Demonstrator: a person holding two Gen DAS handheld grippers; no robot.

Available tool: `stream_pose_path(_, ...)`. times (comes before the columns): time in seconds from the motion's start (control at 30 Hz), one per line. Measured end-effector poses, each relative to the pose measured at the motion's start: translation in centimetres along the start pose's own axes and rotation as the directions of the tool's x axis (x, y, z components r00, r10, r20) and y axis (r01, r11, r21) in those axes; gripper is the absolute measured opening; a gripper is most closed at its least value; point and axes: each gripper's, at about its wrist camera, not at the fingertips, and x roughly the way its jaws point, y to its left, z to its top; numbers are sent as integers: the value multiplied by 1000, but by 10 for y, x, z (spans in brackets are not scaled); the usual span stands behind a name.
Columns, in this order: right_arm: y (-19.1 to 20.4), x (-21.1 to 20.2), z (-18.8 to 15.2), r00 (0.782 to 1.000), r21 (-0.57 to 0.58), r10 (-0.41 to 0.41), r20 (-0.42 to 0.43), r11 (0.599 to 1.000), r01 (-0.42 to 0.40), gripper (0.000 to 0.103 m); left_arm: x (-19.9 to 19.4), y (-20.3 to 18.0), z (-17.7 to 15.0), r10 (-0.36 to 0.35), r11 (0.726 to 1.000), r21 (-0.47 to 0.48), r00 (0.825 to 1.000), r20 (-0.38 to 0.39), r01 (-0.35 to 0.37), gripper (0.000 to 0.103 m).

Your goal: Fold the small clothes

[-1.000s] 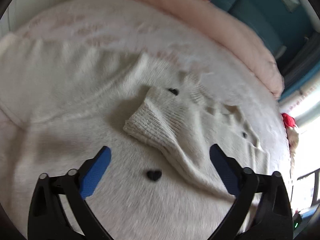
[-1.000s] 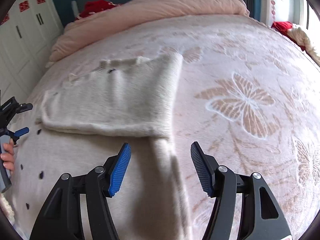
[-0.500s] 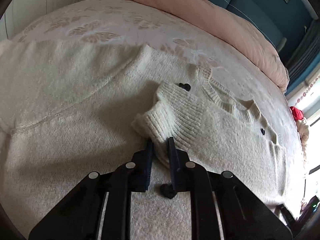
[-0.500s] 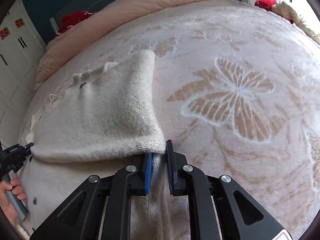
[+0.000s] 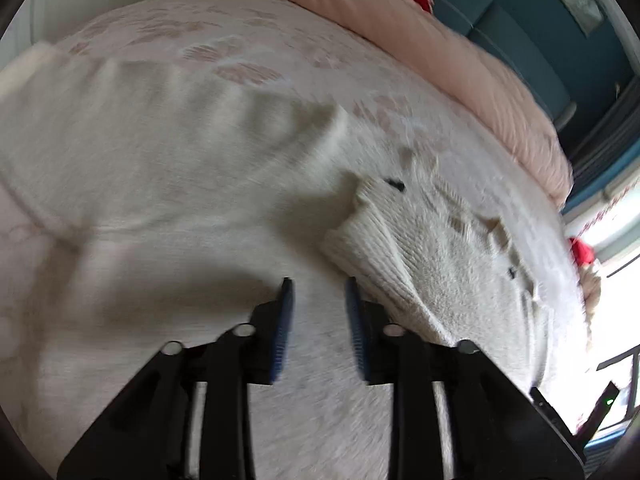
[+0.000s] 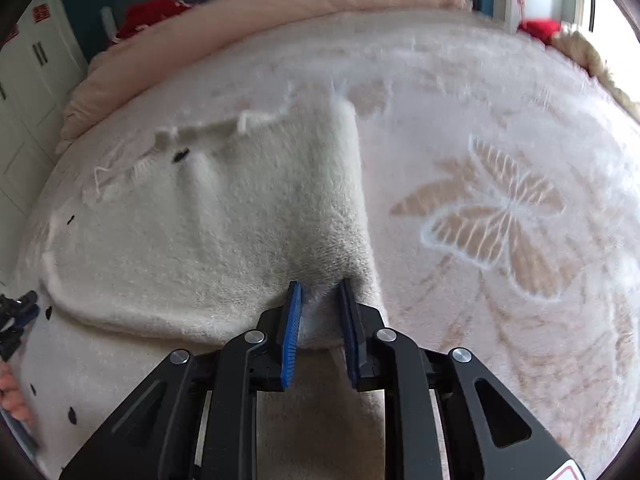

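Between the right gripper point(image 6: 318, 312) pads sits a bunched bit of the cream sweater point(image 6: 224, 232), at the lower corner of its folded edge. Jaws narrow, clamped on fabric. Half a second back that grip was low against the bed; now the cloth tents up toward the pads, so the corner is being lifted.

Left gripper point(image 5: 318, 320): jaws part-open, a clear gap between the blue pads, nothing in them. Half a second ago they were pinched nearly shut at the ribbed cuff point(image 5: 360, 236); now the cuff lies just beyond the right finger, free. View is blurred, so the hand is moving.

Sweater lies spread on the butterfly-pattern bedspread point(image 6: 500, 216), one side folded over, small black marks on the knit. Pink duvet point(image 6: 280, 12) bunched at the far end of the bed, something red near it.

Judgement: left side has let go of its sleeve, right side is mid-fold carrying its corner. Fold is partway, not finished. Risk is the fuzzy knit slipping from a narrow pinch, or only one layer coming up.
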Motion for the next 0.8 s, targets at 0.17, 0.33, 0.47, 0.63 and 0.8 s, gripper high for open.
stream_pose_path(0.17, 16, -70, -27, 994, -62, 78, 78, 995, -73, 27, -68, 108, 35, 117, 984, -147, 983, 139, -97, 71)
stream_pose_path(0.33, 36, -106, -95, 992, -130, 124, 17, 984, -121, 41, -122, 253, 90, 336, 876, -426, 921, 197, -228, 74)
stream_pose_path(0.47, 55, -111, -144, 988, -143, 124, -93, 980, -136, 42, -132, 327, 121, 402, 785, -571, 899, 173, -241, 74)
stream_pose_path(0.63, 71, -112, -170, 980, -137, 132, -146, 979, -153, 52, -114, 349, 140, 247, 778, -619, 957, 150, -104, 12)
stream_pose_path(0.8, 76, -121, -166, 980, -128, 157, -124, 977, -173, 52, -153, 234, 172, 201, 932, -354, 924, 326, -78, 9)
